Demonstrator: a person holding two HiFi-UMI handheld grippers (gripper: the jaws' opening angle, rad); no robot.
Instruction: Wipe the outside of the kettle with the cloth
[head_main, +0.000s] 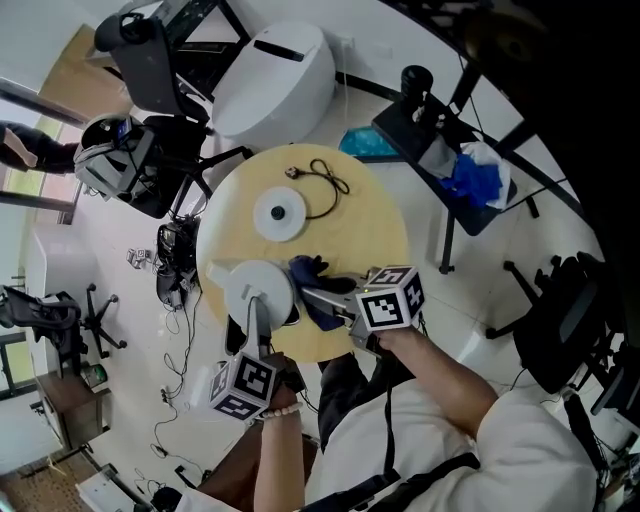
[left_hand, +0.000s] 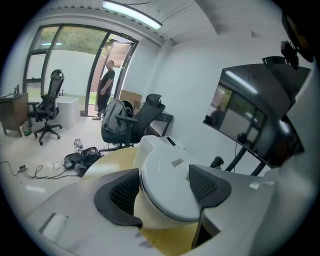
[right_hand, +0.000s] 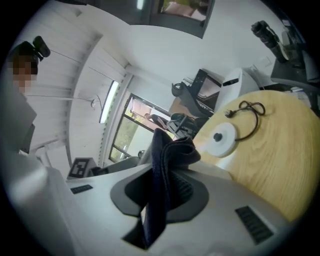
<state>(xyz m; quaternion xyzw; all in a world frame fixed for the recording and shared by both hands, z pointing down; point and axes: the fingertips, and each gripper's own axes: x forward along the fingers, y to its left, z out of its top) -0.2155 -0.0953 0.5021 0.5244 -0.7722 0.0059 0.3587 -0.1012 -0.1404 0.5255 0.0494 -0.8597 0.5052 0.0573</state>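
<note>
Looking along jaws: left hand-held gripper (left_hand: 165, 190) seemingly clamps kettle (left_hand: 167, 167), right hand-held gripper (right_hand: 161, 194) pinches cloth (right_hand: 169, 154).

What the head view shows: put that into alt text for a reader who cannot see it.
From above, the left gripper grips a white kettle at the near edge of a round wooden table, while the right gripper holds a dark blue cloth beside it. The kettle's round base and black cord lie farther back.
</note>
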